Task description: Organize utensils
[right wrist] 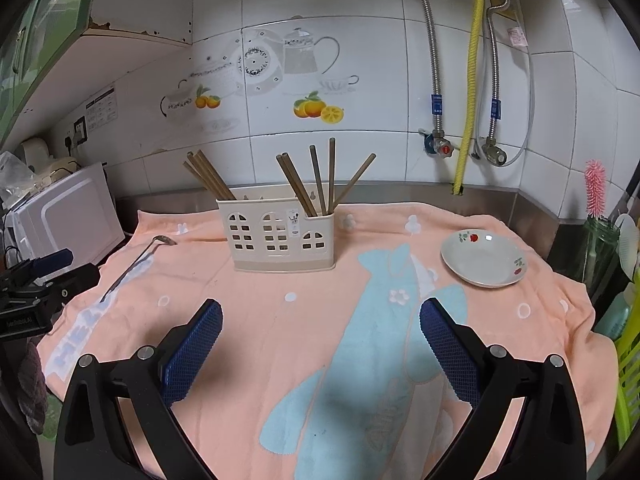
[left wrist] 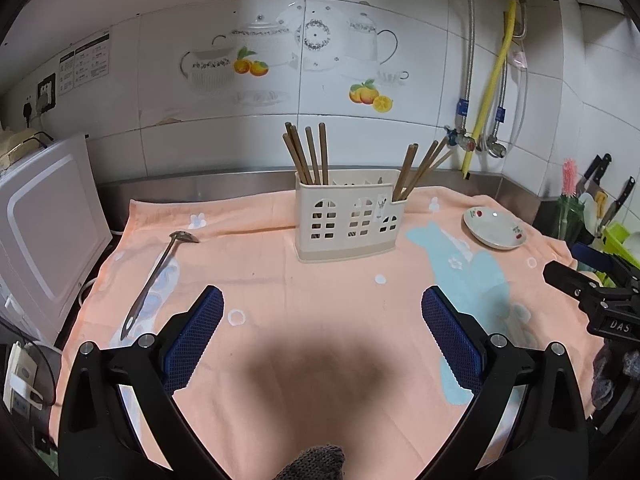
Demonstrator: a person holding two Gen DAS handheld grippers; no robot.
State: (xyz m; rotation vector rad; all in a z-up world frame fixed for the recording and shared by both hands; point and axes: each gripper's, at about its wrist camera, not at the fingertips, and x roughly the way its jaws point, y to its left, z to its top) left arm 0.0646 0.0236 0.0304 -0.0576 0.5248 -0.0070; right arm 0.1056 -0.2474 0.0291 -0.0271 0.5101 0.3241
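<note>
Both grippers, left gripper point(left wrist: 322, 312) and right gripper point(right wrist: 321, 322), gape empty over one peach towel point(right wrist: 256, 332), one slotted plastic caddy point(right wrist: 280, 236) holding nine wooden chopsticks point(right wrist: 320, 180), one metal ladle point(left wrist: 154, 276), one round floral dish point(right wrist: 484, 260)

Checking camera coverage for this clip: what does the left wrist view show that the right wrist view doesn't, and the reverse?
Only the left wrist view shows the knives racked at far right, the right gripper at its right edge, and a power strip at lower left.

Only the right wrist view shows the green cabinet at upper left and the left gripper at its left edge.

Both show the utensil holder with chopsticks in its two end compartments, the ladle lying on the peach towel, the small plate, the microwave and the pink bottle brush.
</note>
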